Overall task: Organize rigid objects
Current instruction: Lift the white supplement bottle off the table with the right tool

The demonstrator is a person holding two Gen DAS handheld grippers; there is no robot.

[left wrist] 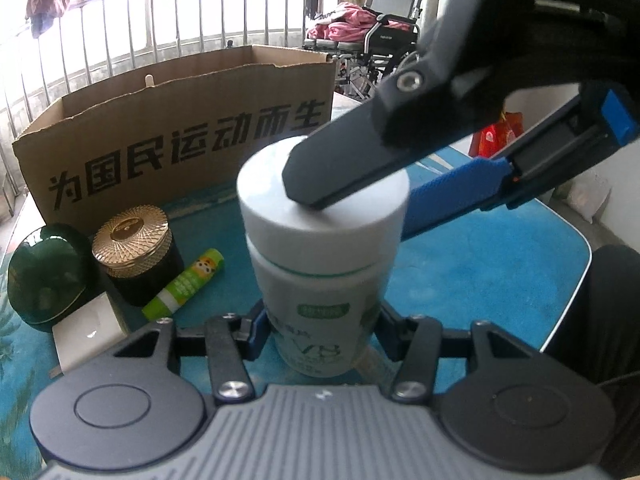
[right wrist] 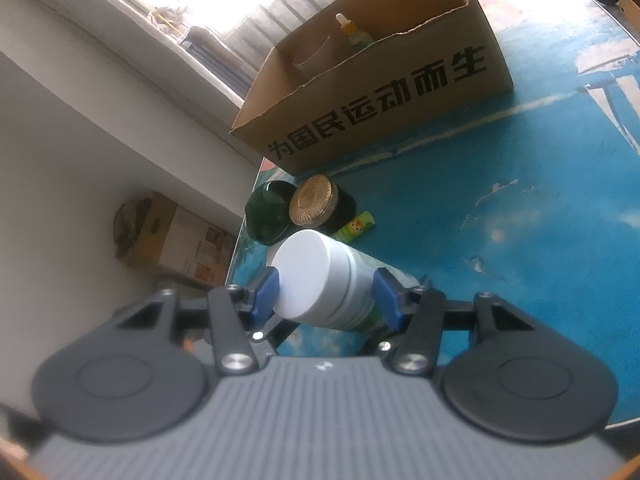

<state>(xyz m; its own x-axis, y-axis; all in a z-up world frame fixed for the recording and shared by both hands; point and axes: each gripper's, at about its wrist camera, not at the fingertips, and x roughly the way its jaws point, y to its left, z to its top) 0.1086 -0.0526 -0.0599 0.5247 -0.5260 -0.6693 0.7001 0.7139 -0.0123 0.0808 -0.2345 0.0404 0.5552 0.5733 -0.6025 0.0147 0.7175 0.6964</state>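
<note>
Currently the white bottle [left wrist: 320,264] is clamped low on its body by the left hand-held gripper [left wrist: 320,332], and at the cap by the right hand-held gripper [right wrist: 326,294], just before the cardboard box [left wrist: 172,136]. Judged rigid, light, smooth-walled; a body grip seems best.

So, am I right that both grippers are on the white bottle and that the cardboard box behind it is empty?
Not quite: both grippers are on the white bottle, but the cardboard box isn't empty. The right wrist view shows a small dropper bottle standing inside it.
</note>
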